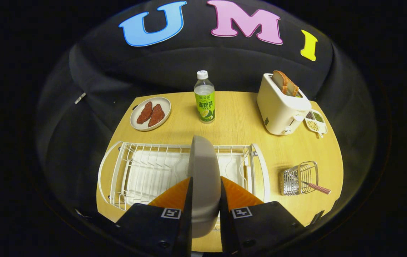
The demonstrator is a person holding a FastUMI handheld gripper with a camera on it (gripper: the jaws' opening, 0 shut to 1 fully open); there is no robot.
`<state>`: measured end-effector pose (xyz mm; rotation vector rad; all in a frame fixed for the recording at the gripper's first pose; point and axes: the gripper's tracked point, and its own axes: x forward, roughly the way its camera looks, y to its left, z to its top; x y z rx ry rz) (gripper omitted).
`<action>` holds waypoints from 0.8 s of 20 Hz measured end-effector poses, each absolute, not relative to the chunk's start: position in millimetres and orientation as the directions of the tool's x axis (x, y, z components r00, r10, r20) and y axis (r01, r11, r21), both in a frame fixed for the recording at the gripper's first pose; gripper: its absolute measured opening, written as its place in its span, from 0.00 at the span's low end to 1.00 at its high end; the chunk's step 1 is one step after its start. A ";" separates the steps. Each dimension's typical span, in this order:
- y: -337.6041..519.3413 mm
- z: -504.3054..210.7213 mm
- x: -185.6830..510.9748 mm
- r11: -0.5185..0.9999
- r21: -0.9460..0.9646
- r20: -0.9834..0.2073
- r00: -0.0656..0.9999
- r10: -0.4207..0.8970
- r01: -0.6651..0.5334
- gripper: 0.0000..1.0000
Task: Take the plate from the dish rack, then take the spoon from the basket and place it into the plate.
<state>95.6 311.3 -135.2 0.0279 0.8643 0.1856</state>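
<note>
The gripper [205,194] grasps the plate [203,178], its two orange fingers [175,196] pressing on either face of it. The plate is grey and stands on edge between them, its rim running straight ahead from the fingers, over the white wire rack [146,171]. Whether the plate still touches the rack or is lifted off it cannot be told. The rack sits on a wooden table [239,128], directly beneath and ahead of the fingers, with a white tray under its wires. To the right of the rack, apart from it, a small metal wire basket [300,178] holds the spoon [317,187], whose checked red handle sticks out toward the right. Beyond the rack, straight ahead of the plate, a clear bottle [204,98] with a green label and white cap stands upright. Left of the bottle lies a second plate [164,105] with two reddish-brown pieces on it. Right of the bottle stands a white toaster [280,107] with bread [285,82] in its slot, and just beside it a small divided dish [323,125] of grains.
</note>
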 end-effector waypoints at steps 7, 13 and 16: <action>295.5 -126.4 100.6 0.988 0.050 -0.738 0.661 0.135 -0.146 0.34; 277.4 -129.3 96.0 0.987 0.113 -0.745 0.647 0.159 -0.113 0.25; 266.6 -125.6 88.2 0.979 0.140 -0.730 0.653 0.202 -0.147 0.25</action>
